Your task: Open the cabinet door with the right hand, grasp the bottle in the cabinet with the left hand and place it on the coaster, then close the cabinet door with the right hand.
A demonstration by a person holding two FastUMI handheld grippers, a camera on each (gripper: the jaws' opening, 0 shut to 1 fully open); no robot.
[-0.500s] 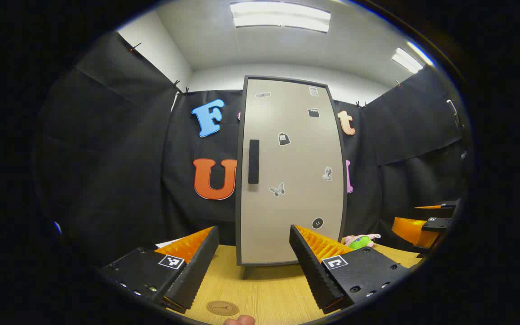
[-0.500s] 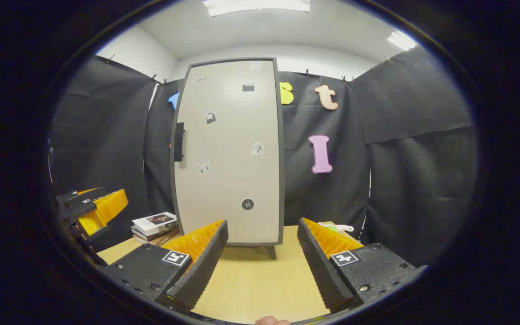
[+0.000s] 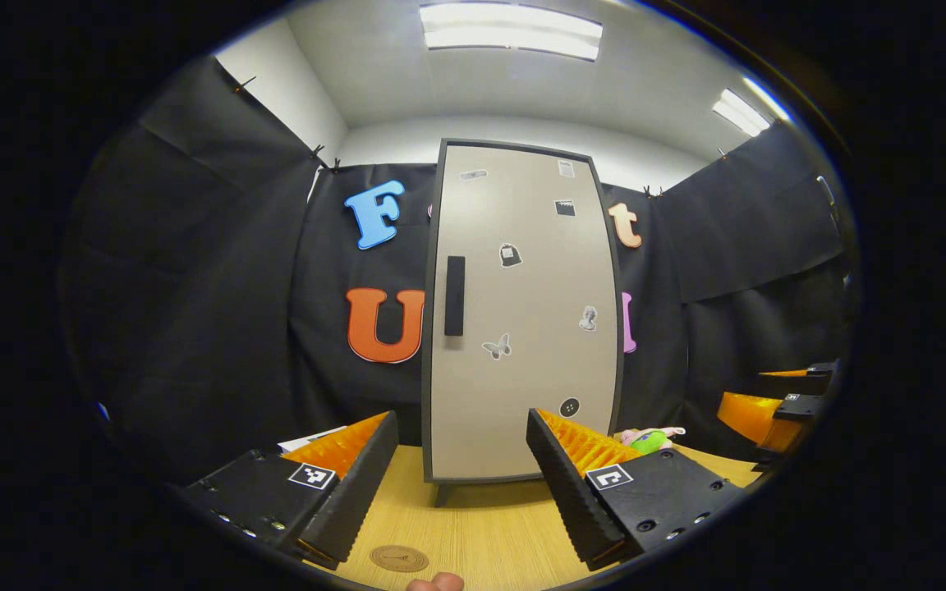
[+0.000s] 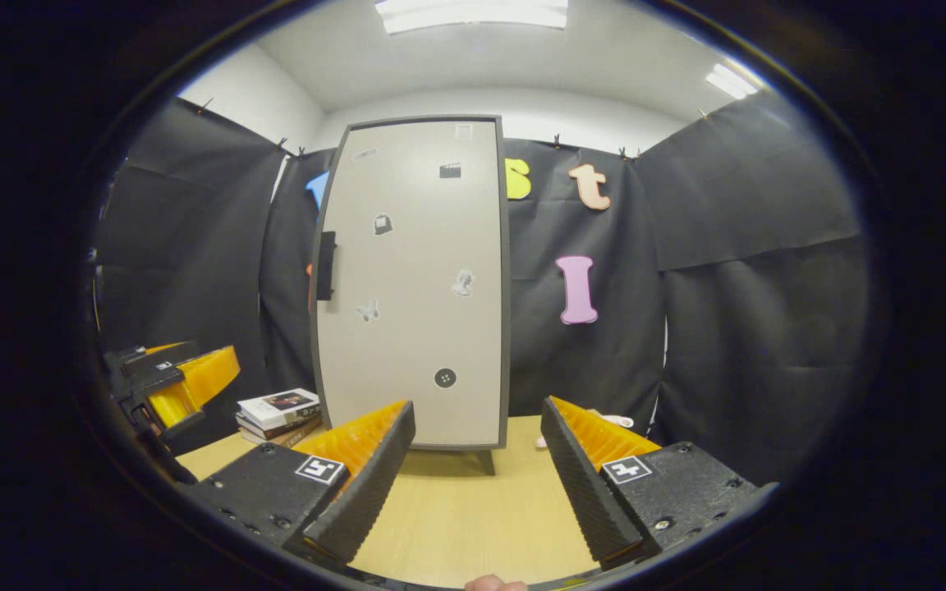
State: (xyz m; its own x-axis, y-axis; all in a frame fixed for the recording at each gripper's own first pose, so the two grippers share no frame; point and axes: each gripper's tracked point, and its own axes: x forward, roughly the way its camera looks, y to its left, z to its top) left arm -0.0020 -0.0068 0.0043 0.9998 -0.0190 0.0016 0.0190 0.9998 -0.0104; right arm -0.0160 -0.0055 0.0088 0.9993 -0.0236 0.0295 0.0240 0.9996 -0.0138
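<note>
A tall beige cabinet with a dark frame stands on the wooden table, its door shut and dotted with small stickers. A black handle runs along the door's left side; in the right gripper view the cabinet and handle sit left of centre. A round brown coaster lies on the table just in front of my left gripper, which is open and holds nothing. My right gripper is open too, short of the cabinet. The bottle is hidden behind the door.
A stack of books lies left of the cabinet. A pink and green soft toy lies to its right. The other gripper shows at the right edge of the left gripper view, and the left one at the left edge of the right gripper view.
Both views have shifted slightly: the cabinet sits a little lower and smaller in the right gripper view, and a little further left in the left gripper view. Nothing was grasped or opened.
</note>
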